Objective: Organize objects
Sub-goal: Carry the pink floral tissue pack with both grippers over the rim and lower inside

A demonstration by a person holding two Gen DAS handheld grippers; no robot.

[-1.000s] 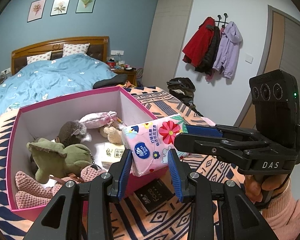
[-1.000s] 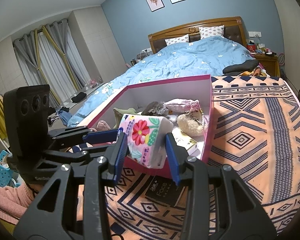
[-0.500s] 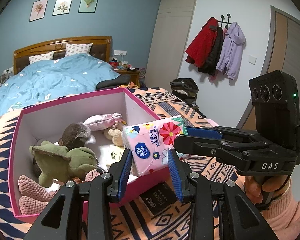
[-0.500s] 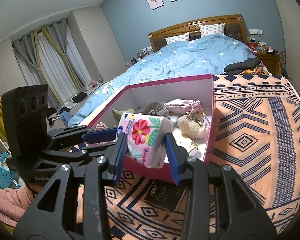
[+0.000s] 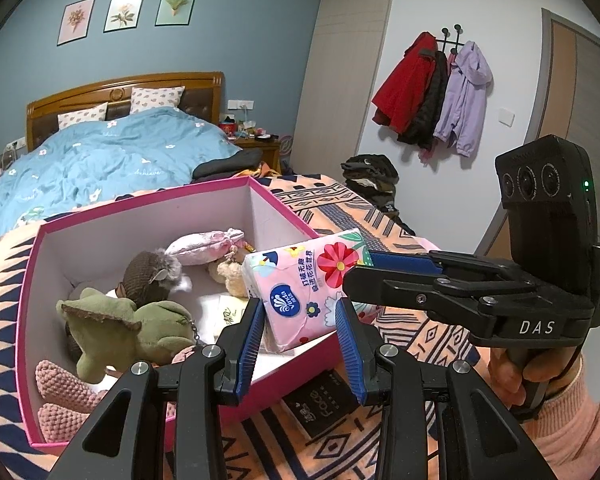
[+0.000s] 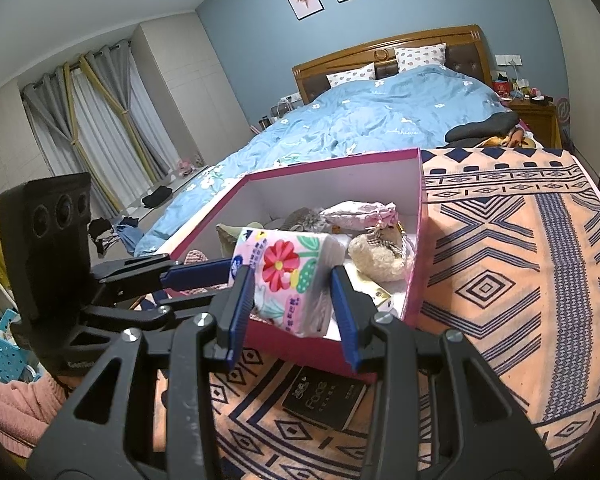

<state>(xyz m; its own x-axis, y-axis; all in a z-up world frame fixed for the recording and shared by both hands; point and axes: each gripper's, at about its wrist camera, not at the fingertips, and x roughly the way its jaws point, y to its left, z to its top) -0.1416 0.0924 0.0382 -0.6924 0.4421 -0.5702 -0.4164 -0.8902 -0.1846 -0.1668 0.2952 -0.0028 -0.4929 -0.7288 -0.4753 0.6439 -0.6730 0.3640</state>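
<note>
A pink floral tissue pack (image 5: 300, 292) (image 6: 288, 276) hangs tilted over the near wall of the open pink box (image 5: 140, 208) (image 6: 332, 160). My left gripper (image 5: 300, 340) (image 6: 220, 280) is shut on its lower end. My right gripper (image 6: 292, 316) (image 5: 360, 270) is shut on the other end, reaching in from the right in the left wrist view. Inside the box lie a green plush (image 5: 120, 320), a brown plush (image 5: 152, 272), a pink pouch (image 5: 204, 244) (image 6: 360, 214) and a beige plush (image 6: 380, 256).
A flat black packet (image 5: 324, 400) (image 6: 324, 400) lies on the orange patterned blanket (image 6: 500, 280) just in front of the box. Behind the box is a bed with a blue duvet (image 5: 100, 160). Coats (image 5: 432, 92) hang on the right wall.
Both grippers keep their hold on the tissue pack. Pack and grippers have barely shifted relative to the box.
</note>
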